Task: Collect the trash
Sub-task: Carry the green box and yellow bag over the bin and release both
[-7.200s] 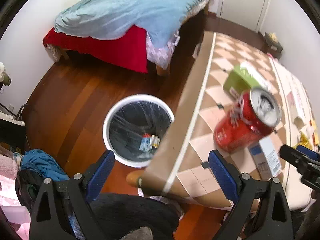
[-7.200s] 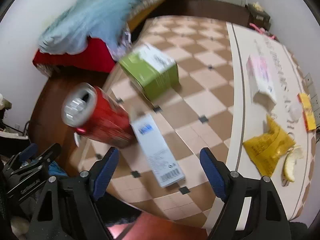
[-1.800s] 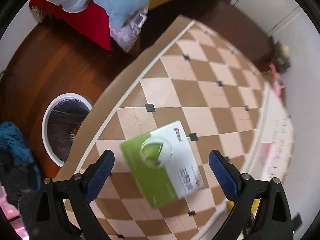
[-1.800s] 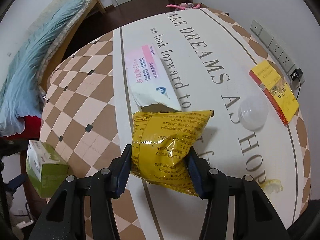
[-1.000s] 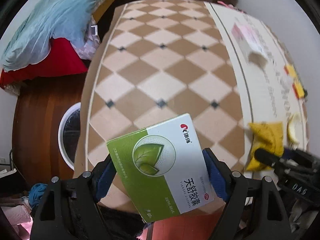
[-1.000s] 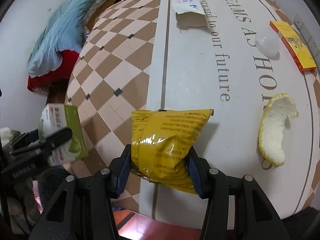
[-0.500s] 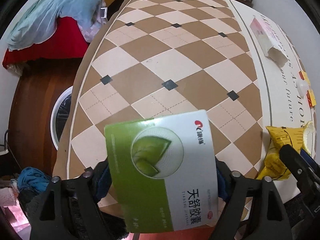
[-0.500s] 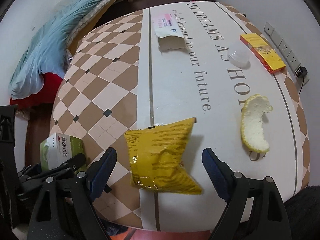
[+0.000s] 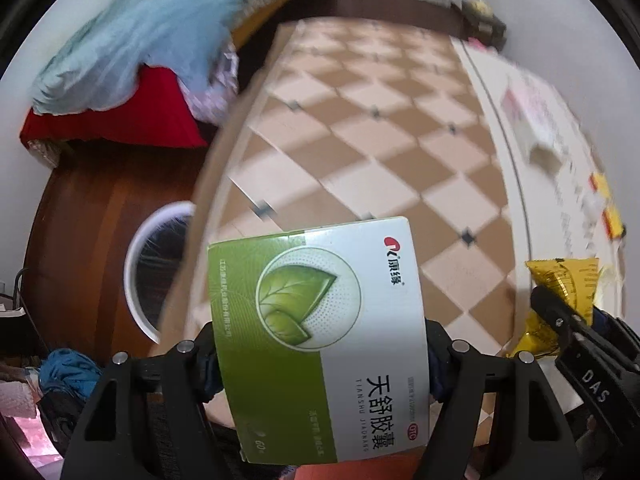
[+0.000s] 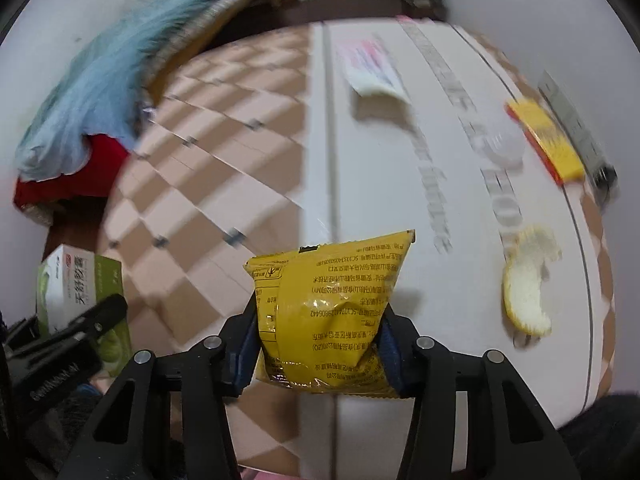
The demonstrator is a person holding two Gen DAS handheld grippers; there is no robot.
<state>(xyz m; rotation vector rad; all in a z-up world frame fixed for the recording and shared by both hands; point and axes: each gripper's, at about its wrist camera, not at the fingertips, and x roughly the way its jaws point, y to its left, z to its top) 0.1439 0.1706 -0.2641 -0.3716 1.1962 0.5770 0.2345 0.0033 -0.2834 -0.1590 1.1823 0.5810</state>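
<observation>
The left tool (image 9: 320,356) is clamped on the green-and-white box (image 9: 320,320), held above the worktop (image 9: 360,128) edge near the bin (image 9: 138,276). The right tool (image 10: 318,352) grips the yellow packet (image 10: 328,312), raised over the worktop beside the peel (image 10: 528,280).

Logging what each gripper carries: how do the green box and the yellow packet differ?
The green box is rigid, flat-sided and green and white with a leaf picture; the yellow packet is soft, crinkled and shiny. The box sits in the left gripper, the packet in the right gripper. Both are clamped between shut jaws.
</observation>
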